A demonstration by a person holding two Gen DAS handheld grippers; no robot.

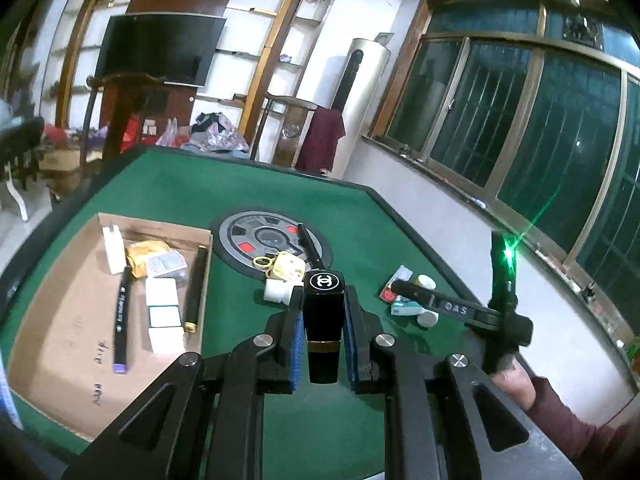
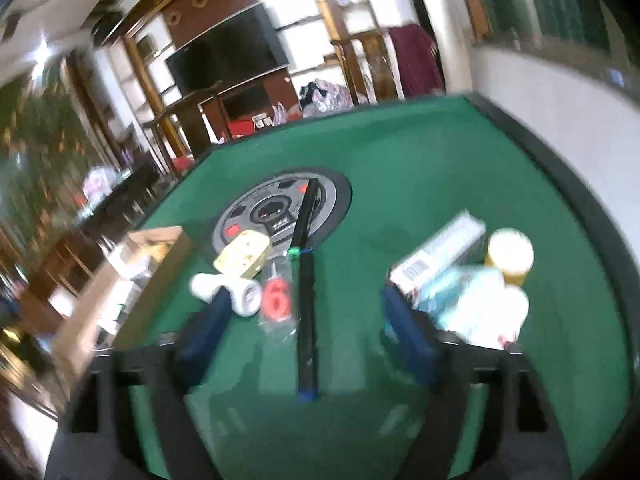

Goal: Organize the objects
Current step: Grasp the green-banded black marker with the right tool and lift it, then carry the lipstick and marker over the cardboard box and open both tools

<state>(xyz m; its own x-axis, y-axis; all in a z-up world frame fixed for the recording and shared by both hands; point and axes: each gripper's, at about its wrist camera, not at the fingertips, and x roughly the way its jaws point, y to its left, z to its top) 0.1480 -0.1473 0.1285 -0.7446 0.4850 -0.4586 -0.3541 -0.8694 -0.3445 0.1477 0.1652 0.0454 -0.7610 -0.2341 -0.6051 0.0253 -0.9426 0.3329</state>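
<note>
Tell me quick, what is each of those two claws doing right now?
Left gripper: closed on a black lipstick tube, held above the green table.
Right gripper: open, holding nothing; a black pen lies between its fingers.

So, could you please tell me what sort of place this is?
Probably a home living room: a wall-mounted television among display shelves, a green mahjong table and a standing air conditioner by the barred window.

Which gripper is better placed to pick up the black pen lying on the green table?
Right. The right gripper is open with the black pen lying between its fingers. The left gripper is shut on a black lipstick.
</note>
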